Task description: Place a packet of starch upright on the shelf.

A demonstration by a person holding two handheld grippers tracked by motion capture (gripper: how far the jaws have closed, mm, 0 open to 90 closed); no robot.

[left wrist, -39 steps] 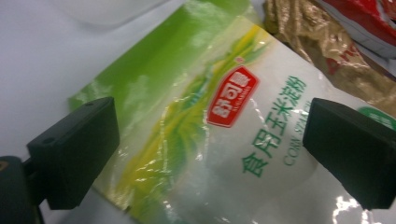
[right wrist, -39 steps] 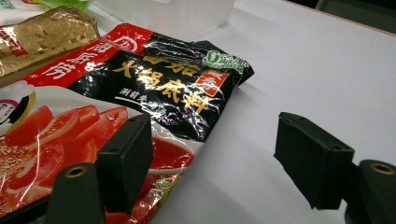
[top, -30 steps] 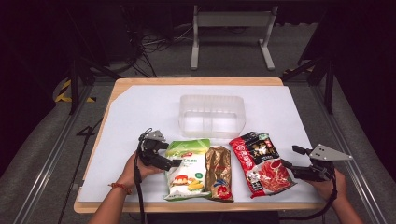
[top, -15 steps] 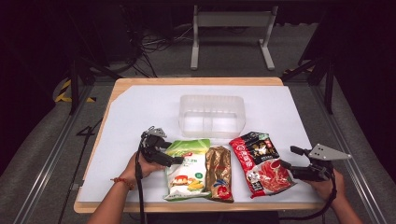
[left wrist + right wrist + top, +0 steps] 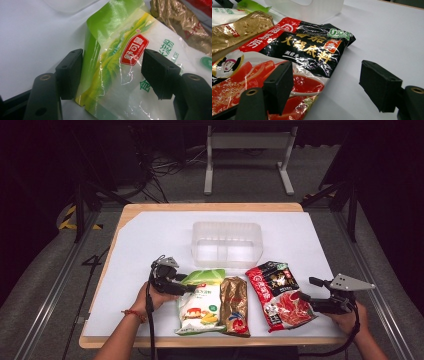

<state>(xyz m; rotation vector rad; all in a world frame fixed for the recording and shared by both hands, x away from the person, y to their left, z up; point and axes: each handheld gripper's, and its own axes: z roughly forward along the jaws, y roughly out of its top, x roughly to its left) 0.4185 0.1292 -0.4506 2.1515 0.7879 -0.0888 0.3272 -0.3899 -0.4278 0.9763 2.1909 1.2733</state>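
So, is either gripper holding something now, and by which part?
Nothing is gripped yet. The left gripper, jaws just closing, straddles the green-and-white plastic packet's edge; the right gripper is open.

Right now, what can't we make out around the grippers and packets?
- Left gripper: jaws have just been closing around the green packet; pad contact on the far side is hidden by the film in the left gripper view.
- Gold packet: print too small in the high view; cut off by the frame edge in both gripper views.
- Red packet: its lower end is cut off by the bottom edge and the right gripper.
- Clear tub: contents unclear through its walls.
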